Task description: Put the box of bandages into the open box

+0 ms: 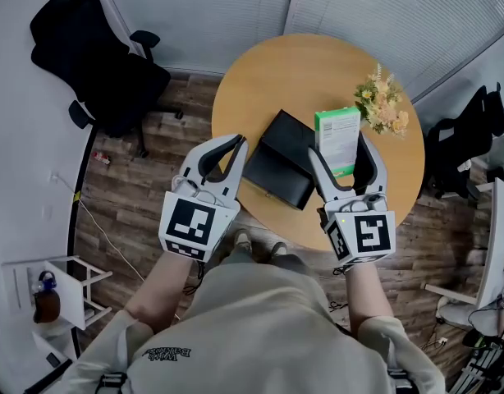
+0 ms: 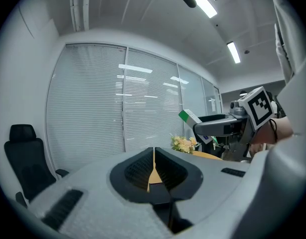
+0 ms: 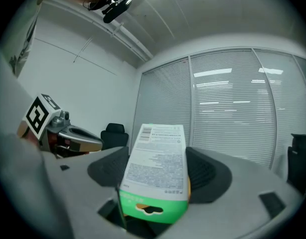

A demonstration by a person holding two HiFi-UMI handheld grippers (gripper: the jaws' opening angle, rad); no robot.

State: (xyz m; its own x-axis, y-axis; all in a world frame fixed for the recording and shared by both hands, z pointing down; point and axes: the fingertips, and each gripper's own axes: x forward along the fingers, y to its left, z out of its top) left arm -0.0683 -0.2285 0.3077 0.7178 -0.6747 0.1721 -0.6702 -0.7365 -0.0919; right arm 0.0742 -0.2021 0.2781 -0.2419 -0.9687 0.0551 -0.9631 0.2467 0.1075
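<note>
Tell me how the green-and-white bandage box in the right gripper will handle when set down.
The bandage box looks like thin printed cardboard, so it is probably light and easy to crush; the right gripper, shut on it, leaves no visible dent. Tall and narrow, it would likely tip if stood on end in the black box.

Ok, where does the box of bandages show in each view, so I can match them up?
Head view: box of bandages, right of centre, over the table, held by the right gripper.
Left gripper view: small, right of centre, above the flowers.
Right gripper view: bottom centre, between the jaws.
Shared landmark: the window blinds.
</note>
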